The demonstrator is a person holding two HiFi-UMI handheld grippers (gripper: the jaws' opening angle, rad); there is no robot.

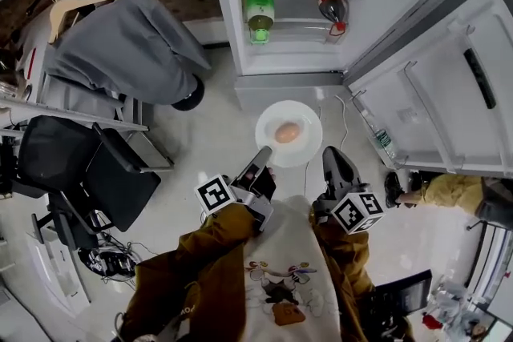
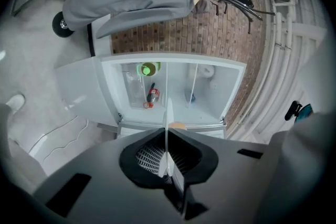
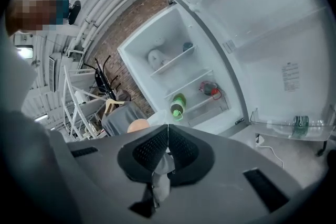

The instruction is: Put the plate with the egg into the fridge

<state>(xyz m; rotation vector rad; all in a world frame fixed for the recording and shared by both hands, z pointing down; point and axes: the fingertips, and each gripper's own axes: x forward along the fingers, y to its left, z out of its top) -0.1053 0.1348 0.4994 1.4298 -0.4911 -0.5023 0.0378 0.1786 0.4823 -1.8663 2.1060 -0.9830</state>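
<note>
A white plate (image 1: 307,150) with a brown egg (image 1: 287,132) on it hangs level above the floor, in front of the open fridge (image 1: 296,52). My left gripper (image 1: 264,156) is shut on the plate's near left rim. In the left gripper view the plate (image 2: 167,123) shows edge-on between the pads of the left gripper (image 2: 168,139), with the egg (image 2: 178,125) just beyond. My right gripper (image 1: 329,156) is at the near right rim; in the right gripper view its jaws are closed on a pale edge, and the egg (image 3: 138,125) and the plate (image 3: 155,118) lie to the left of the right gripper (image 3: 167,134).
In the fridge stand a green-capped bottle (image 1: 259,12) and a red-capped bottle (image 1: 333,8) on a low shelf. The fridge door (image 1: 433,92) stands open at the right with a bottle (image 1: 383,142) in its rack. A jacket-draped chair (image 1: 128,44) is at the left.
</note>
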